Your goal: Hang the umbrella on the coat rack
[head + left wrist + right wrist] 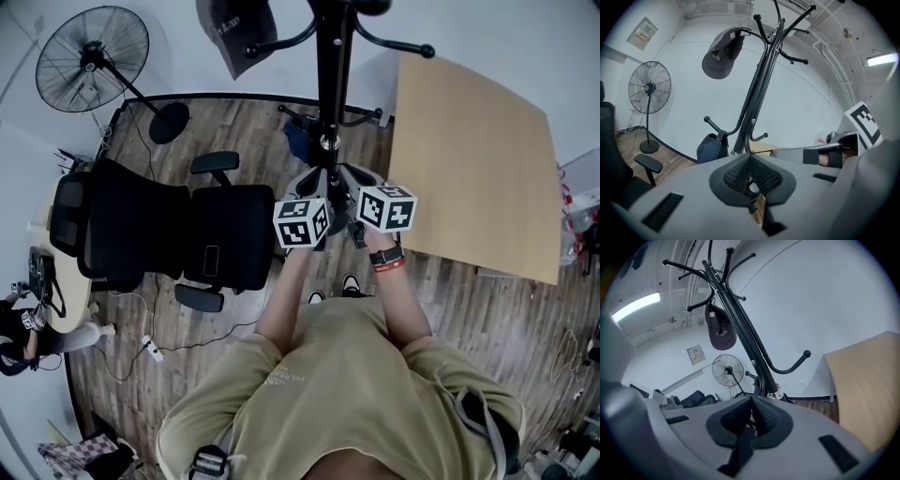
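Observation:
The black coat rack [330, 84] stands right in front of me, its pole [759, 89] and hooks [787, 367] filling both gripper views. My left gripper [750, 158] and right gripper [751, 401] sit side by side against the pole [328, 141], low on the rack. Both have their jaws shut. A black strap [740, 446] hangs from between the right pads. A black strap end with a small buckle [752, 206] shows under the left pads. The umbrella's body is hidden below the grippers.
A dark cap [722, 54] hangs on an upper hook. A dark blue bag [711, 146] hangs on a low hook at the left. A black office chair [187, 234] and a floor fan [92, 58] stand to the left, a wooden table [478, 159] to the right.

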`<state>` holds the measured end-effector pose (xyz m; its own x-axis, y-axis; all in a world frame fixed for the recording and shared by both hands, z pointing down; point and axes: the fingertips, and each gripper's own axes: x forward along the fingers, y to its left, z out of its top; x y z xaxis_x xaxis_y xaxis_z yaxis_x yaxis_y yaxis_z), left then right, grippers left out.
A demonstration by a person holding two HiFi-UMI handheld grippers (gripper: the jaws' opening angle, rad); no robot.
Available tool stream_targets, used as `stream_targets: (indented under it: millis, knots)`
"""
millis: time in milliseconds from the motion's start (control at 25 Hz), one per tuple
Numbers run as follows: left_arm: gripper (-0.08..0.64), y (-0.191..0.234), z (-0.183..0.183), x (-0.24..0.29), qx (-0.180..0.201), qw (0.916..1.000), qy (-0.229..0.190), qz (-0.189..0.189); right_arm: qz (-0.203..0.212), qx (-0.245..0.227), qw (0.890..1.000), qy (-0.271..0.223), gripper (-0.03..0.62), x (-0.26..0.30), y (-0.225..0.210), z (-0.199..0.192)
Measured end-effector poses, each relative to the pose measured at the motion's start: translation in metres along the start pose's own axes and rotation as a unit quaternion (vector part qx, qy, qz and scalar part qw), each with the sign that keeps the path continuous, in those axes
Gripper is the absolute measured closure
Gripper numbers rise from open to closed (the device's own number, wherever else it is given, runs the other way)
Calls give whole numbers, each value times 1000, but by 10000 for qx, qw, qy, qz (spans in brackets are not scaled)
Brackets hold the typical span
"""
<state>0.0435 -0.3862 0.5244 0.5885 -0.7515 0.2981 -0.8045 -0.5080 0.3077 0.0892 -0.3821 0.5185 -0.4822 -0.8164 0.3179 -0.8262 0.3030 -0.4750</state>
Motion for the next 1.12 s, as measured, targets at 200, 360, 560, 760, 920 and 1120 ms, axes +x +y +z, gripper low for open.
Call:
stream_targets:
  millis: [200, 360, 560, 760, 920, 1120]
  knots:
    - [537, 0, -10, 2, -22, 9999, 115, 12, -46, 46, 9999, 127, 575, 0, -6, -10]
    - [537, 1, -17, 3, -36, 9998, 173, 18, -52, 71, 9998, 193, 575, 1, -7, -15]
    - [537, -1, -22, 2, 18, 9998, 202, 2, -28, 79, 9997, 217, 574, 0, -8, -20]
    - [537, -4, -27, 0, 83, 9998, 205, -15, -5, 28, 9997, 235, 574, -1, -7, -25]
    - [537, -3, -33, 0, 139, 9996, 238, -39, 30, -63, 9996, 275, 574, -1, -7, -32]
    - [537, -8, -43, 1, 110, 9993, 311, -199, -67, -182, 9994, 285, 577, -4, -11, -38]
